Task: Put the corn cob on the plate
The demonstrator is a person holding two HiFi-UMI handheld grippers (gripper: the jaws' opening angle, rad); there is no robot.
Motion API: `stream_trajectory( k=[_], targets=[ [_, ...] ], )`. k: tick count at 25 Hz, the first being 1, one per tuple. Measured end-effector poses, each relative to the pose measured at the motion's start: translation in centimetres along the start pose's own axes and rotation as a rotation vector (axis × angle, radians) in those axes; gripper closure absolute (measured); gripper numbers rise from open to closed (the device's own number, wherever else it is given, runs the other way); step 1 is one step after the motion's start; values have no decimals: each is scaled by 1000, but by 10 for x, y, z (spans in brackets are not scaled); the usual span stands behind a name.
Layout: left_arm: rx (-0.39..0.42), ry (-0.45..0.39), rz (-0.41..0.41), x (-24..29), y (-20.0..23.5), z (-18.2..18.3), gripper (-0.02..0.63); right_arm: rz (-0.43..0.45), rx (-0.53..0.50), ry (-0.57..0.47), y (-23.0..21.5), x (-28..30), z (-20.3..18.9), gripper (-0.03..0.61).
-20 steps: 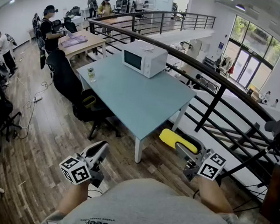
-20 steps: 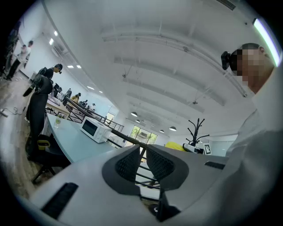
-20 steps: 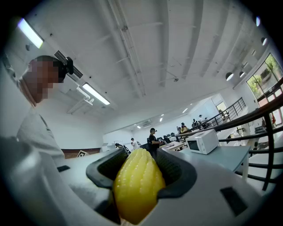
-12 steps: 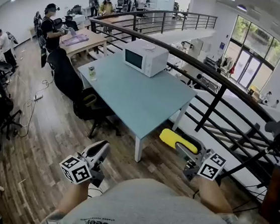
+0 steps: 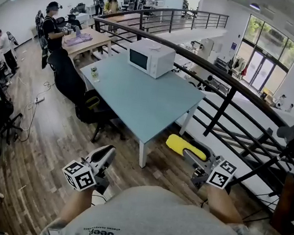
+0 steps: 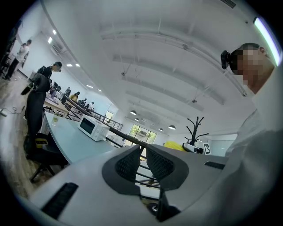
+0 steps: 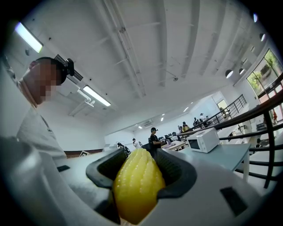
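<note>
A yellow corn cob [image 5: 181, 145] [image 7: 137, 185] is held level in the air, with my right gripper [image 5: 189, 155] [image 7: 139, 164] shut on it. Its jaws stand wide around the cob, over the wooden floor in front of the table's near corner. My left gripper [image 5: 108, 153] [image 6: 142, 154] is at the lower left, shut, with nothing between its pads. A pale round plate [image 5: 154, 46] lies on top of the white microwave [image 5: 151, 59] at the far end of the light blue table [image 5: 148, 109], well beyond both grippers.
A black railing [image 5: 224, 94] runs diagonally behind the table, with a drop beyond it. A black office chair [image 5: 84, 106] stands at the table's left side and a small jar [image 5: 94, 73] on its far left corner. Several people work at desks at the back left.
The head view has shifted slightly. Both grippers keep their places and the corn cob stays in the right gripper.
</note>
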State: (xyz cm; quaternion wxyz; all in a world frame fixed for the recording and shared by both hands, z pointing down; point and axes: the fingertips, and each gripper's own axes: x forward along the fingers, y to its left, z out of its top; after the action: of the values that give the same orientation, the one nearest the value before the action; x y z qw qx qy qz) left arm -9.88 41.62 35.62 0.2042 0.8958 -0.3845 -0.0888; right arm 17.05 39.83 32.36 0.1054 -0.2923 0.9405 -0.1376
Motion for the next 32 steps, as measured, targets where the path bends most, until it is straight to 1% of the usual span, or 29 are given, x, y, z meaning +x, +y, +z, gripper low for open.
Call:
stream_trajectory(
  k=[6, 11, 17, 25, 29, 32],
  targets=[
    [5, -2, 2, 23, -23, -9, 555, 22, -9, -9, -12, -26, 10, 339],
    [4, -4, 8, 43, -47, -23, 555, 42, -11, -9, -24, -53, 15, 339],
    [-6, 23, 14, 62, -70, -42, 555, 52, 10, -17, -40, -79, 17, 339],
    [5, 59, 19, 77, -81, -47, 555, 55, 46, -33, -56, -90, 12, 339],
    [-7, 71, 9, 87, -70, -50, 555, 36, 56, -38, -66, -87, 10, 339],
    [-23, 80, -16, 95, -57, -49, 555, 14, 53, -25, -70, -80, 7, 339]
  ],
)
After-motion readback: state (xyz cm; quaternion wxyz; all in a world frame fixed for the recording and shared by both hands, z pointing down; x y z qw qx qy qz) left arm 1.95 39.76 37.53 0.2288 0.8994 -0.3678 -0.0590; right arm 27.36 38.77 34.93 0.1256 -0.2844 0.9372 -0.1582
